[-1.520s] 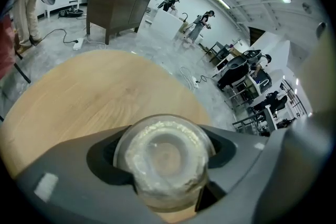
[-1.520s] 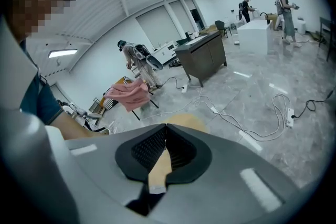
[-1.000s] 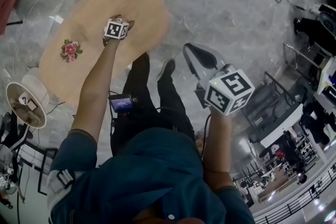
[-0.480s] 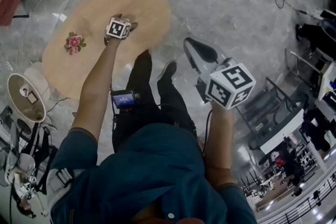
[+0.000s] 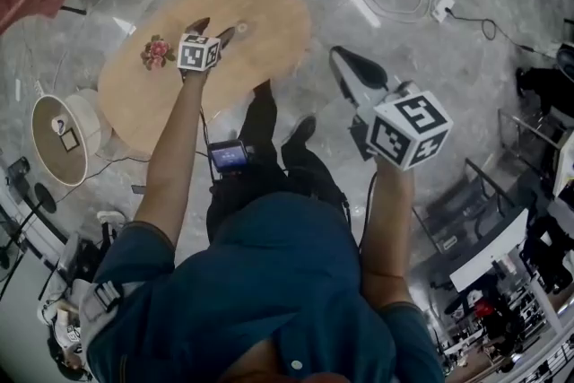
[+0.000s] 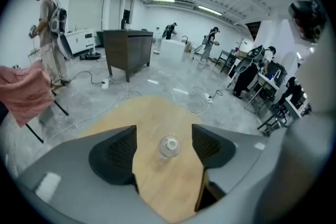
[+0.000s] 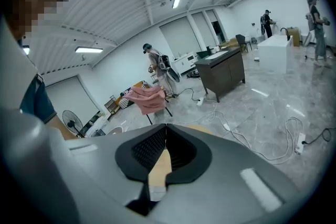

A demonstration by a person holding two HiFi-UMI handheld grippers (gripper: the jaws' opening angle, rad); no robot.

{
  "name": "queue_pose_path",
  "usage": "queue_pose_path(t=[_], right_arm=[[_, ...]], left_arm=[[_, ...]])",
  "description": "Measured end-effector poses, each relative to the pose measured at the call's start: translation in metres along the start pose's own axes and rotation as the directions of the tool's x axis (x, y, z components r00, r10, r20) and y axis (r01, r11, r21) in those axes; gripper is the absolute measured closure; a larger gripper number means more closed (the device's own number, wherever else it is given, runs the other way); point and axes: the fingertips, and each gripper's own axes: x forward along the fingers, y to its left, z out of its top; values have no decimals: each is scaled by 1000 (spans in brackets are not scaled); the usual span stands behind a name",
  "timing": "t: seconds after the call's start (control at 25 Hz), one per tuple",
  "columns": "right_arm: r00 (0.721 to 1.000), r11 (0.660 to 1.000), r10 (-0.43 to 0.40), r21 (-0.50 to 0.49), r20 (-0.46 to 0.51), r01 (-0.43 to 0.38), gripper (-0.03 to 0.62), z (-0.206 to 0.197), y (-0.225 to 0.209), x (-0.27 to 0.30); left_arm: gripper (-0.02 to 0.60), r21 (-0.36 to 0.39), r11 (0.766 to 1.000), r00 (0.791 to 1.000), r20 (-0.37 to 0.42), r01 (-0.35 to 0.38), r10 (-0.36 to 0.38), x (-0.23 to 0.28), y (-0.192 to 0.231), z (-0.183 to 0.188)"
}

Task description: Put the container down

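Plenty of room here. The oval wooden table [image 5: 260, 4] is bare all around the spot under the left gripper [image 6: 164, 136], and its rounded far edge lies well beyond the jaw tips, with open grey floor [image 6: 173, 78] and loose cables [image 6: 202, 97] past that. The near edge runs right under the right-hand jaw. A small bunch of pink flowers [image 5: 157, 52] lies just off the left gripper's outer side.

The container [image 6: 169, 146] is a little clear glass jar with a round body and a pale ring of a neck. It stands on the table below the left gripper, lined up with the gap between the jaws but clear of both pads. It's upright, long axis vertical, top facing up at the gripper.

The left jaws have just been closing from wide, now roughly half apart and gripping nothing. The right gripper [image 7: 165, 128], held up off to the side over the floor, has its tips pressed together and is empty.
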Motion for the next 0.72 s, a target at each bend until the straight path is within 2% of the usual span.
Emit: queue_pose_path(t=[0.12,0.24,0.48,0.6,0.72], right_arm=[[1000,999,11,-44,26,-10,583,13,13,-17],[998,995,22,-96,65,-16,583,29,33,-36],[984,981,46,-196,169,-12,583,65,71,-90],[971,970,72,-244,228,-14,583,84,90,-112],[959,959,99,-283,267,-21,583,95,112,-131]], left_arm=[[299,51,997,993,103,-55,49,-50,2,36],[356,66,993,970,232,-94,77,-113,-4,76],[395,81,991,886,460,-108,59,-242,-53,158],[402,83,991,841,538,-109,48,-306,-80,189],[402,116,986,804,594,-119,27,-362,-111,210]])
